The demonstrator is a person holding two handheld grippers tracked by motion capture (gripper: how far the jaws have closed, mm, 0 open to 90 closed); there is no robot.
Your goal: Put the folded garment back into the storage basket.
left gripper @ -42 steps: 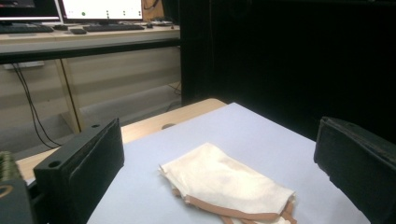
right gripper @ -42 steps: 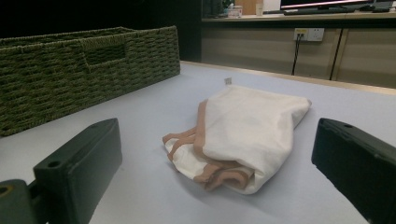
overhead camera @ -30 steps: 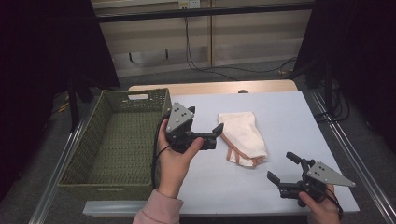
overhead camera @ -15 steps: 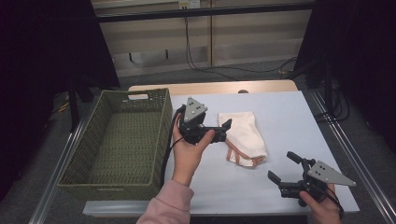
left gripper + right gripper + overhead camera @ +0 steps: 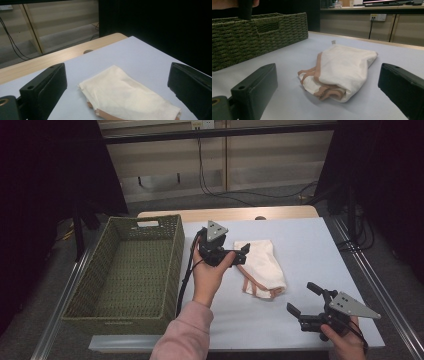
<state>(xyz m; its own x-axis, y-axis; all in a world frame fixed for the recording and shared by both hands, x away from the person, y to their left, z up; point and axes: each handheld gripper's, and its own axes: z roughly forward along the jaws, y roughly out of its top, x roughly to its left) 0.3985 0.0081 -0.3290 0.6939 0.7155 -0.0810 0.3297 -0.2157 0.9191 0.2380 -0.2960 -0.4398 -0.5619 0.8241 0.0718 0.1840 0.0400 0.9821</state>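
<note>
From the right gripper view, cloth (image 5: 342, 70) shows tan trim.

A lab recording bay: black curtains (image 5: 45, 180) hang on both sides of a plain desk (image 5: 305, 250) framed by metal rails (image 5: 372, 285), loose cables (image 5: 210, 175) run down a bare panelled wall (image 5: 265, 160) with a socket (image 5: 377, 17), and a far bench carries a monitor (image 5: 387, 1).

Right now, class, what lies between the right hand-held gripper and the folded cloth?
Nothing: in the right gripper view, bare table runs from the right hand-held gripper to the folded cloth.
</note>
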